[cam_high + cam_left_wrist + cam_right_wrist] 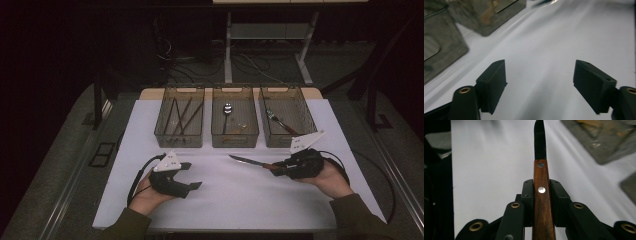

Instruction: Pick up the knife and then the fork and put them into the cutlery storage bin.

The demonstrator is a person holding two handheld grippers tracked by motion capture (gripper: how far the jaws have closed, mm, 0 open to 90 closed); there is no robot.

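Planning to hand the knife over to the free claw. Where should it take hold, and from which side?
Grip the knife on the bare wooden handle just ahead of the right claw, behind the blade. Come from the left with the open left claw, jaws either side of the flat handle; the blade tip points that way.

Brown-handled knife (541,195), seemingly dark blade.

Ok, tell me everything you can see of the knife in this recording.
The knife has a reddish-brown handle that looks like wood, with two round metal rivets, and a narrow blade that tapers to a point. The right hand-held gripper is shut on the handle, a black jaw pressing each side. In the high view the knife lies roughly level above the white table cover, blade pointing toward the person's left, in front of the middle basket and apart from it.
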